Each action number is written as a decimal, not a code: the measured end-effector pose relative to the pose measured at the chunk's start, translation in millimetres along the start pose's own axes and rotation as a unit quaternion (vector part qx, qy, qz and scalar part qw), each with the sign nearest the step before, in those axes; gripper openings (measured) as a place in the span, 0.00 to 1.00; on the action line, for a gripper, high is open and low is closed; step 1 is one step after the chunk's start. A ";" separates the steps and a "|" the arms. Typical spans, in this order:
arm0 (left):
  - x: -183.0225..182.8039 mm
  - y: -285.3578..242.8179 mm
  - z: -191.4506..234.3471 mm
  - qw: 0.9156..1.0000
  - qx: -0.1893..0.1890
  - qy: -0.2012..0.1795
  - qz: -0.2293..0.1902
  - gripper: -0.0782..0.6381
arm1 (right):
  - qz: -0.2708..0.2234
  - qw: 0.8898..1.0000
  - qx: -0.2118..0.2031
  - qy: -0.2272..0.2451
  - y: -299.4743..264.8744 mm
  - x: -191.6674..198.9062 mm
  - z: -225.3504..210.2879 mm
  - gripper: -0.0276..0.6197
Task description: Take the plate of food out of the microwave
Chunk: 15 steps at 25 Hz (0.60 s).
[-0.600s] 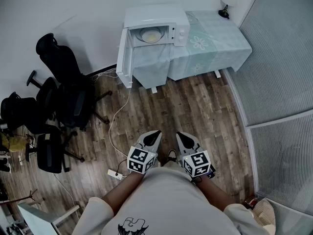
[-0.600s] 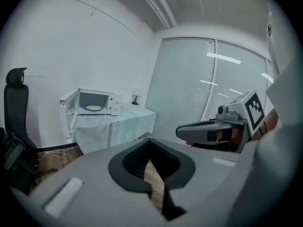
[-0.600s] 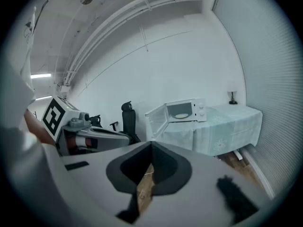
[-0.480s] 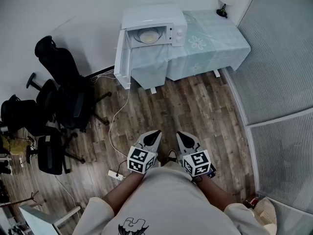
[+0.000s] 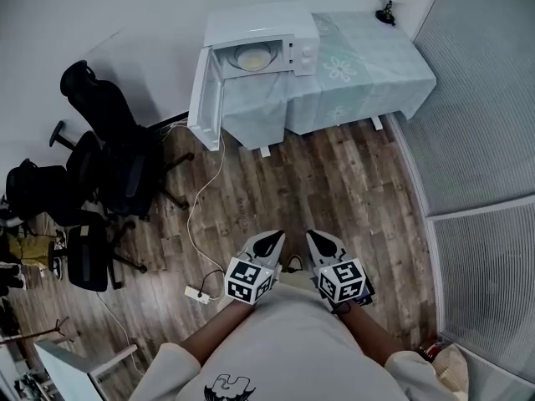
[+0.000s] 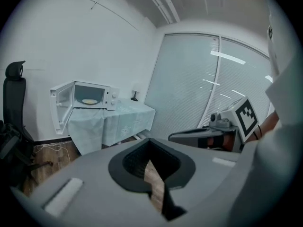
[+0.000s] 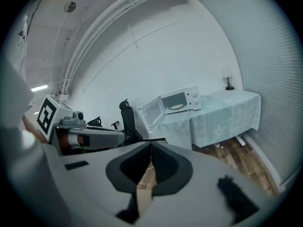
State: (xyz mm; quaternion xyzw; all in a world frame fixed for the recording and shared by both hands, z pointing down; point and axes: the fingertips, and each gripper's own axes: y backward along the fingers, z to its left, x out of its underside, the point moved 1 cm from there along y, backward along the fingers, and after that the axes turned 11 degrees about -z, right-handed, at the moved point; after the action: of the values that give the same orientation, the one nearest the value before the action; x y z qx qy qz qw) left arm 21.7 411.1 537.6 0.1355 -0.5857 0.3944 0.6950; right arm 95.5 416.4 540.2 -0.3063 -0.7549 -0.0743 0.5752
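Plate of food sits in the microwave; left claw and right claw clenched, empty.

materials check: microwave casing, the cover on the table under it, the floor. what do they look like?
Microwave: white casing, smooth and slightly glossy; painted metal or plastic, can't tell which.
Table cover: pale green cloth, matte, hanging in folds over the edges, with a flower print.
Floor: brown planks with visible grain and seams, low sheen; real wood or laminate stays open.
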 end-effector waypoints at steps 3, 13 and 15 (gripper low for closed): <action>-7.4 -9.4 13.9 1.000 -0.012 0.000 0.000 0.12 | 0.009 1.000 0.000 -0.007 -2.6 3.0 -10.0 0.06; -44.6 -93.6 143.7 0.998 -0.042 0.032 -0.031 0.11 | 0.029 0.999 -0.028 0.022 -131.4 -21.7 -57.2 0.06; -63.0 -120.3 178.6 0.998 -0.042 0.039 -0.036 0.11 | 0.045 0.998 -0.021 0.029 -170.1 -34.0 -76.7 0.06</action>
State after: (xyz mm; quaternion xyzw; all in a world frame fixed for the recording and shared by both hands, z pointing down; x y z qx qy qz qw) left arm -19.8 191.9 562.0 0.1115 -0.5693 0.3492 0.7359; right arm 70.5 231.6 575.2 -0.3498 -0.7216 -0.0728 0.5930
